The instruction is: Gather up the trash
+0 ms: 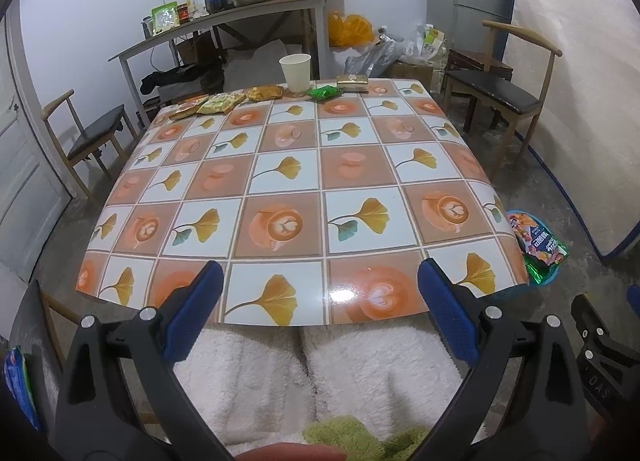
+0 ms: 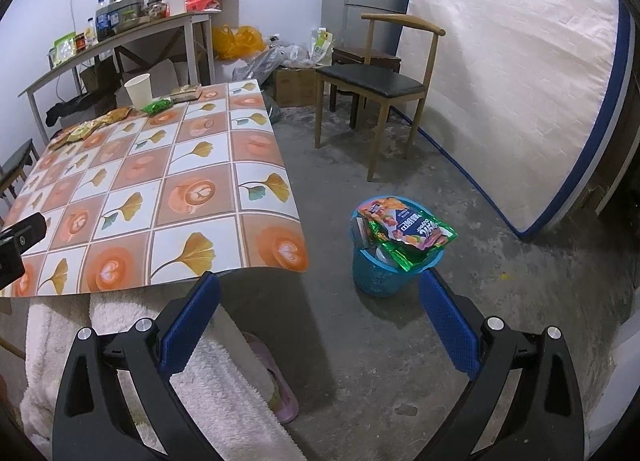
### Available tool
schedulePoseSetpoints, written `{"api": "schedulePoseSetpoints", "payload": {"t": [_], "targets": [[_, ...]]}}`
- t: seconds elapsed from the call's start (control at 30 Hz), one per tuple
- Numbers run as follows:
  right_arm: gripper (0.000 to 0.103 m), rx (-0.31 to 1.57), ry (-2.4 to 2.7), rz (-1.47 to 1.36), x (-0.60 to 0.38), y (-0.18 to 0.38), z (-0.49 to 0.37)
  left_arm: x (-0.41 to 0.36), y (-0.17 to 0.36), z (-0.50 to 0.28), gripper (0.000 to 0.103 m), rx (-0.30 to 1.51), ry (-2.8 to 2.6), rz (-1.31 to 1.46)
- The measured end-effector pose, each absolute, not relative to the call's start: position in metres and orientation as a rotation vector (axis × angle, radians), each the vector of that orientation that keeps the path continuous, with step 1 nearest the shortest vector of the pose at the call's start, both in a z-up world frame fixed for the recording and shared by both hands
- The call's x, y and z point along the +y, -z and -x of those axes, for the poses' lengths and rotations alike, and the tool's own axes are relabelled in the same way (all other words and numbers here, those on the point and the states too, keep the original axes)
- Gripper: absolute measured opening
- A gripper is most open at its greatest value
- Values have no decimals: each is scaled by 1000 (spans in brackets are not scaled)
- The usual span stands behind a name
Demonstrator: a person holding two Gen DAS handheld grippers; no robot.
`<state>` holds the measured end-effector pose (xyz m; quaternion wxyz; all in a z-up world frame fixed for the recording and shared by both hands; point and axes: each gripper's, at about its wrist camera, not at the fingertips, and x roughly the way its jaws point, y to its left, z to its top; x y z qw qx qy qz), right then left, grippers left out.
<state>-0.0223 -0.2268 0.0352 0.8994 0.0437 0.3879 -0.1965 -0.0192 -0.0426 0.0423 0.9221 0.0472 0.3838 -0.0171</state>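
1. The left tongs (image 1: 320, 301) are released, jaws wide apart and holding nothing, poised over the near edge of the surface (image 1: 288, 165).
2. The right tongs (image 2: 320, 309) are also released and empty, held above the concrete floor (image 2: 400, 361) to the right of the surface.
3. The surface wears a checked cloth of orange coffee cups and yellow ginkgo leaves.
4. Along its far edge lie the trash: several yellow-orange wrappers (image 1: 214, 103), a green wrapper (image 1: 326, 92), a gold packet (image 1: 353, 83) and a white paper cup (image 1: 296, 68).
5. On the floor to the right stands a blue bin (image 2: 384, 273), with a colourful snack bag (image 2: 408, 231) on top.
6. Wooden chairs (image 2: 380, 81) sit around; a cluttered far table (image 1: 224, 21) and a leaning mattress (image 2: 512, 81) line the walls.
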Motion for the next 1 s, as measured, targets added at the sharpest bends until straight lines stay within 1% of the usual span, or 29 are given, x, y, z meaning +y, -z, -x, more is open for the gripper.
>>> {"api": "schedulePoseSetpoints", "payload": {"t": [0.43,1.0], "targets": [[96,804,403,-81,-222,-36,19,-35,-39,15,94,815,28,-71],[96,794,412,-83,-226,-42,18,-28,-41,13,94,808,8,-58]]}}
